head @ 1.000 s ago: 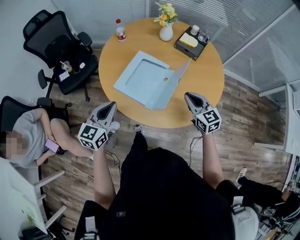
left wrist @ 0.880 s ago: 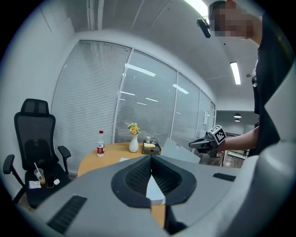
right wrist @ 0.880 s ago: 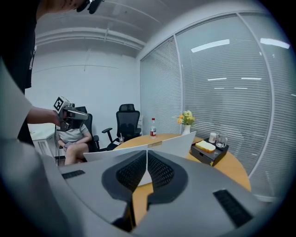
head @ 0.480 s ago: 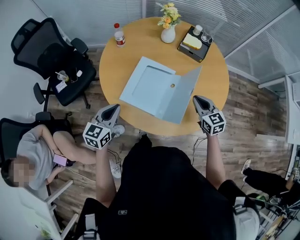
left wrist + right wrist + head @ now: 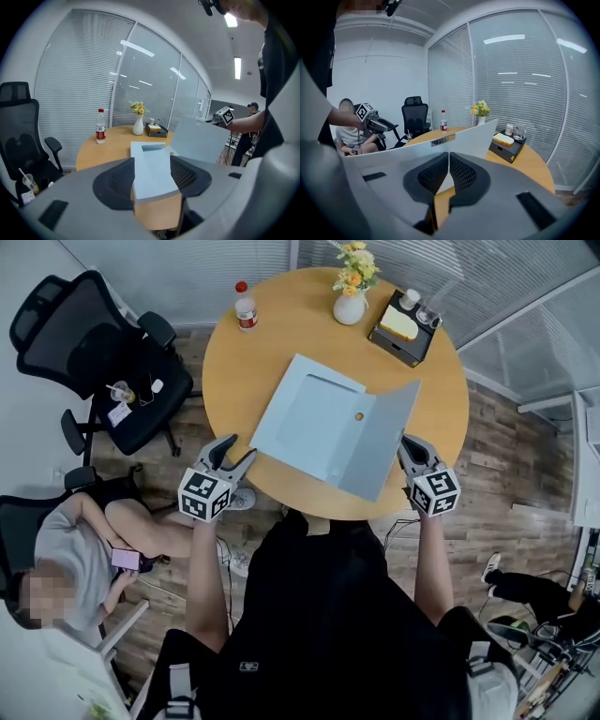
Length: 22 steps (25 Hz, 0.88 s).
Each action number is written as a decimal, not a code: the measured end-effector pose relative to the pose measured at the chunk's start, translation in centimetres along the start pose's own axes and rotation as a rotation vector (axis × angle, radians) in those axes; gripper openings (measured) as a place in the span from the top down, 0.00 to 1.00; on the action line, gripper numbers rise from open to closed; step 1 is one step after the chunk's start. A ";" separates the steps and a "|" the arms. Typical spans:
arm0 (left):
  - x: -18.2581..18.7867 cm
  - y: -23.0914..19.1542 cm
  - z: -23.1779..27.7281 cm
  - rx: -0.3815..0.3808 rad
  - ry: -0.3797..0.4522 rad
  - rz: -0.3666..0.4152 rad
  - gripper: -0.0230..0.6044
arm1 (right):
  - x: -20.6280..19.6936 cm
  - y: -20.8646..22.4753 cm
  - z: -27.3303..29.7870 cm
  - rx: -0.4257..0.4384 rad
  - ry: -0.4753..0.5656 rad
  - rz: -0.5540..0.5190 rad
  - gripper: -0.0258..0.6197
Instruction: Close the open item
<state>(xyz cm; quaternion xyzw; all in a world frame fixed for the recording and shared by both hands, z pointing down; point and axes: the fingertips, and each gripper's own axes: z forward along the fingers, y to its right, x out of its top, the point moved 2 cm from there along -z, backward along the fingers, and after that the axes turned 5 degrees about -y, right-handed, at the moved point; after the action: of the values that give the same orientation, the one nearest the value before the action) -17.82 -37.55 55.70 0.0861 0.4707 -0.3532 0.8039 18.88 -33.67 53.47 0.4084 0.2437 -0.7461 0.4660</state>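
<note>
As the head view looks down, nearest: the wearer's dark top, both forearms reaching toward the table edge.
Left gripper [image 5: 239,448]: at the near left rim of the table. Jaws stand well apart and have just been opening. Nothing is pinched; only table wood and the folder's near corner show through the gap.
Right gripper [image 5: 410,441]: at the near right rim, tips just beside the flap's outer edge. Contact cannot be told. Jaws are drawn together at the tips, with nothing between them.
Seated person [image 5: 66,549]: low left, off the table, with a phone [image 5: 125,559] in the lap.
Folder [image 5: 314,418]: pale blue, open, base flat on the near middle of the table.
Flap [image 5: 380,451]: raised and tilted on the folder's right side, between the two grippers.
Table [image 5: 234,362]: round, wood top.
Office chair [image 5: 103,343]: black, left of the table.
Far rim: bottle [image 5: 245,306] with red cap at left, white vase [image 5: 350,306] of flowers in the middle, black tray [image 5: 405,329] at right.
</note>
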 end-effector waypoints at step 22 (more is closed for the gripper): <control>-13.0 -2.3 9.7 -0.128 -0.474 0.154 0.41 | 3.0 -3.2 7.9 0.215 -0.068 -0.162 0.95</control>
<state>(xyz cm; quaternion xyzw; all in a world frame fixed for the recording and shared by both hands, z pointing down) -16.59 -37.50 71.98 -0.0144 0.2827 -0.2707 0.9201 12.27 -39.60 55.19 0.4093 0.1787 -0.8165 0.3659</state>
